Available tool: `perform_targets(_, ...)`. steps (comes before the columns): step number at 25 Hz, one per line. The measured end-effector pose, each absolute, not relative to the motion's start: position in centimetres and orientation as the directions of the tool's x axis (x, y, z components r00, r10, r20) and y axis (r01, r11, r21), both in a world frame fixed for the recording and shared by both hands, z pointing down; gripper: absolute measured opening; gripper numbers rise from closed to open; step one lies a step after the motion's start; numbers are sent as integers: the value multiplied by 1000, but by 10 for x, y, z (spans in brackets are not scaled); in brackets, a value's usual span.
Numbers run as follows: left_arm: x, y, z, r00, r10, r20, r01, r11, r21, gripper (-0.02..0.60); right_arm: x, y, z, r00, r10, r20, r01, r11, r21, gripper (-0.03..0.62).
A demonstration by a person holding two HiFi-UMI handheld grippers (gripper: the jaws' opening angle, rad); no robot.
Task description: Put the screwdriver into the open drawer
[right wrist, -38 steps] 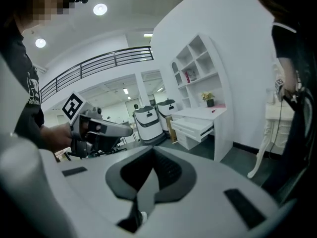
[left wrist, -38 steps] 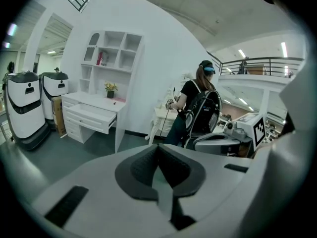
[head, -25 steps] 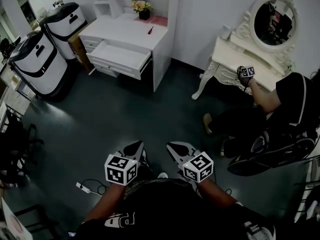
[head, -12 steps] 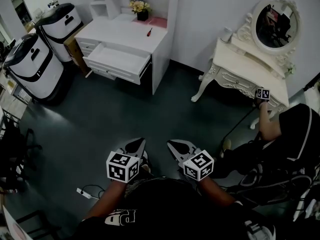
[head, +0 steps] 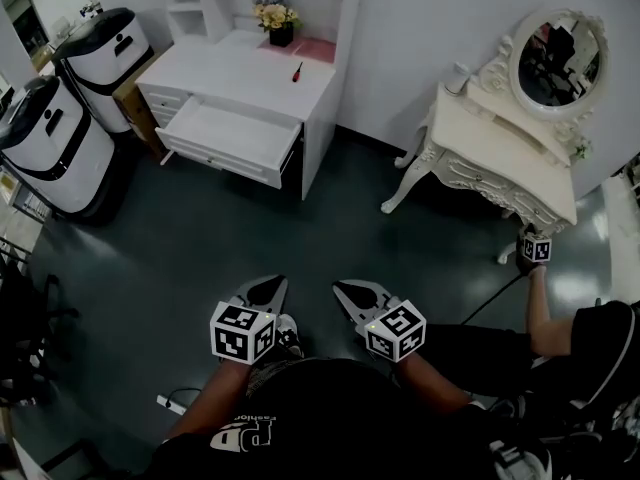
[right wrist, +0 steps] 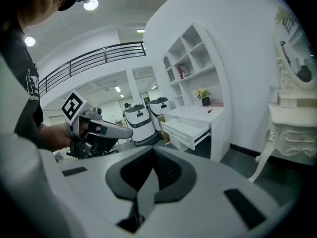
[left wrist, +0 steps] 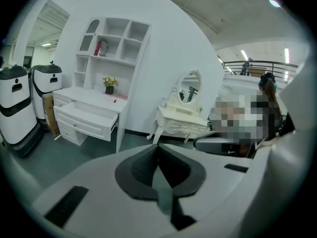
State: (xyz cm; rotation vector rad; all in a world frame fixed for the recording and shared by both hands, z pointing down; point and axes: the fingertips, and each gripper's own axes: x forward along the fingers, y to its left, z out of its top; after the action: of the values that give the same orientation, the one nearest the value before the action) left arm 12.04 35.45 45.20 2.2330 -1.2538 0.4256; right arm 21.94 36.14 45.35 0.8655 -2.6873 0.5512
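The head camera looked steeply down from above the person's shoulders, well back from the furniture, taking in the left gripper (head: 266,294) and the right gripper (head: 354,296) low in its frame, the white desk (head: 250,73) at the far wall and the dressing table (head: 490,138) to its right. The left gripper view sat just behind that gripper's own jaws and faced nearly level across the room toward both pieces, far off. The right gripper view faced much the same way, catching the left gripper at its left edge, so all three views shared the desk, its open drawer (head: 225,133) and the dressing table.
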Motion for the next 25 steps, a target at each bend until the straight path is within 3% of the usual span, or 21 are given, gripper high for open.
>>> perform_targets(25,8,219,449,577,-662,478,-817,-479,322,15,110,228,453,-731,-545,411,-666,701,-254,9)
